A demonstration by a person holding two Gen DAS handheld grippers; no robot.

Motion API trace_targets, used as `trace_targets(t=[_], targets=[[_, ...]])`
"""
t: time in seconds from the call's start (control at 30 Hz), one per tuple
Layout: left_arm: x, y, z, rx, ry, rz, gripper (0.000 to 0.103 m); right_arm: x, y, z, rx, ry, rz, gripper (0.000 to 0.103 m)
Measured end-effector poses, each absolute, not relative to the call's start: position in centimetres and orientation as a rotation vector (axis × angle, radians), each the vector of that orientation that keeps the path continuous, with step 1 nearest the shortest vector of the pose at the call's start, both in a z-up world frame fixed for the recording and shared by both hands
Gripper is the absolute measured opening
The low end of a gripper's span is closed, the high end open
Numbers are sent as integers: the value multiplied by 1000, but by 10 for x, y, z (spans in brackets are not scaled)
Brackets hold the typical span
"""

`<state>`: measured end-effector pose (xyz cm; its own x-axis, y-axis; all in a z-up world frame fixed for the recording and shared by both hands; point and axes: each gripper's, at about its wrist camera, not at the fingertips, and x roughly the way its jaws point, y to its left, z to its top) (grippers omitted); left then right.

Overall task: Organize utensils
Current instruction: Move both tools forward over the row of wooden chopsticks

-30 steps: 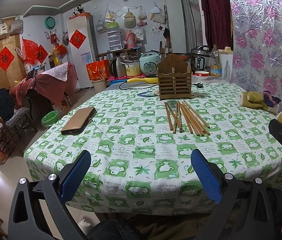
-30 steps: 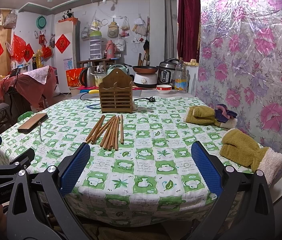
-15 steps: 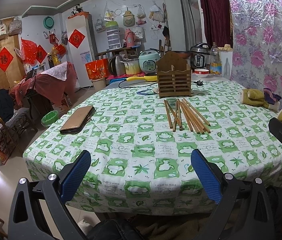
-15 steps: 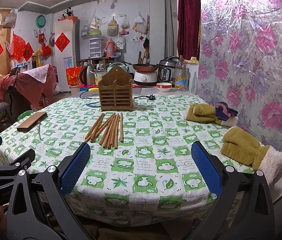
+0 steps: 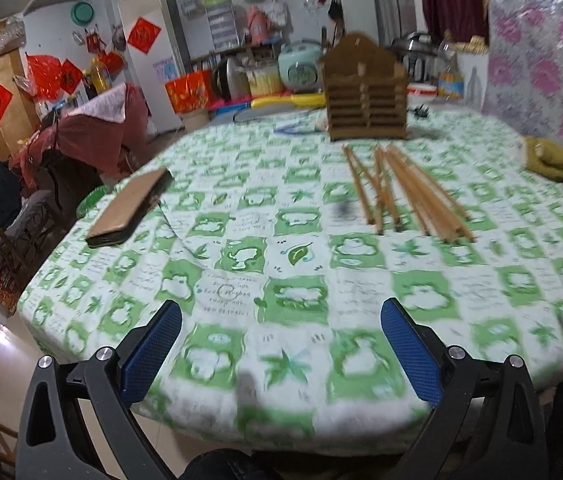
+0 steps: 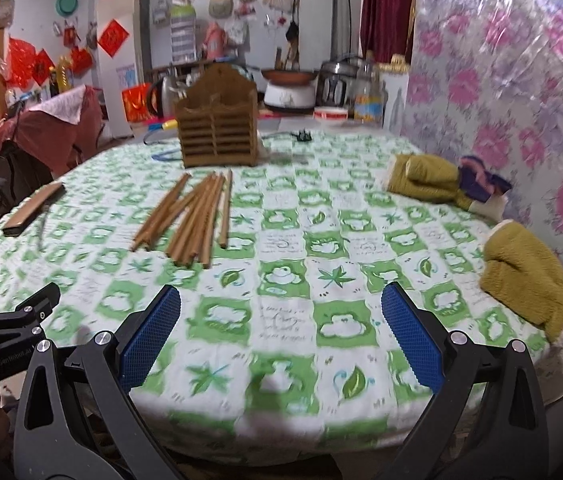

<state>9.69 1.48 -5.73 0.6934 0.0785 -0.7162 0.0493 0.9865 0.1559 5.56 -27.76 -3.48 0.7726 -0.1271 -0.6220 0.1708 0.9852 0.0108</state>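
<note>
Green-checked desk (image 5: pixel 241 272) holds loose chopsticks (image 5: pixel 401 192) lying just in front of wooden holder (image 5: pixel 365 96), left gripper (image 5: pixel 281 352) and right gripper (image 6: pixel 281 340) both wide open, empty, at near edge

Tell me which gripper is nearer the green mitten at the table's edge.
Right. The right gripper hovers over the table's near edge with the green fleece mitten just off its right finger. The left gripper sits further left, and its view doesn't show that mitten.

Table (image 5: pixel 241 264): chopsticks (image 5: pixel 401 192) frame centre-right | holder (image 5: pixel 365 96) behind them, upper centre | phone (image 5: pixel 129 208) left | mittens (image 6: pixel 529 280) right edge
</note>
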Motion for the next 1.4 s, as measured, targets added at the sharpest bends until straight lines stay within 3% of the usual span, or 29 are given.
trace_targets(t=[0.4,0.93,1.2,1.4], targets=[[190,12,-79,189,974,-34,98,136,-293,-53,88,835,-85,97],[261,-34,-83,175,1040,-190,99,188,-311,-52,88,839,-130,97],[287,19,-89,204,1045,25,98,197,-319,-64,116,870,-120,97],[289,31,-81,49,1076,-75,98,201,-315,-68,117,896,-88,97]])
